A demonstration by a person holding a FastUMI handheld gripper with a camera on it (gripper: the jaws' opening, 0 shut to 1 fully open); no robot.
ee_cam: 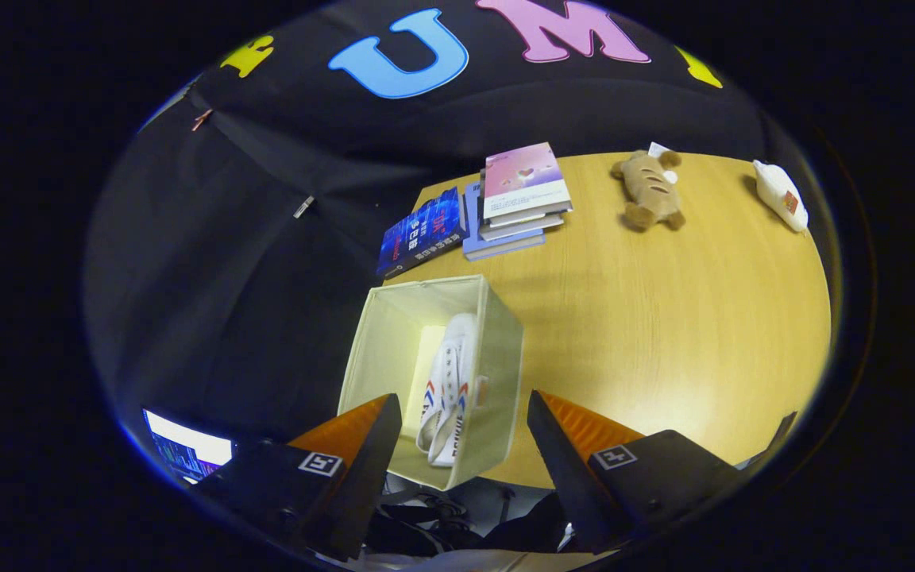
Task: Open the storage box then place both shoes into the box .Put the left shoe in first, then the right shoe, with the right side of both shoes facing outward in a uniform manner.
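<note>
Two fingers of the gripper [464, 421] stand wide apart, released and holding nothing, with one fingertip toward 7 o'clock and the other toward 5 o'clock of the scene. Between them, and just ahead of the fingertips [388, 409], sits the storage box [394, 334], a pale fabric box that is open at the top and stands on the near edge of the wooden table [664, 318]. Inside the box, a white shoe [448, 389] with red and blue marks lies along the wall on the 3 o'clock side, its length pointing away from the fingers; I cannot tell which shoe of the pair it is. Beyond the box, toward 12 o'clock, a stack of books [517, 202] lies on the far part of the table, and a dark blue book [422, 230] rests just beside the stack, at the table's edge. Toward 1 o'clock a brown plush toy [652, 195] lies flat, and well apart from it, toward 2 o'clock, a white soft object [779, 195] sits near the rim of the table. At 8 o'clock, beside the fingers, a lit screen [187, 453] shows.
</note>
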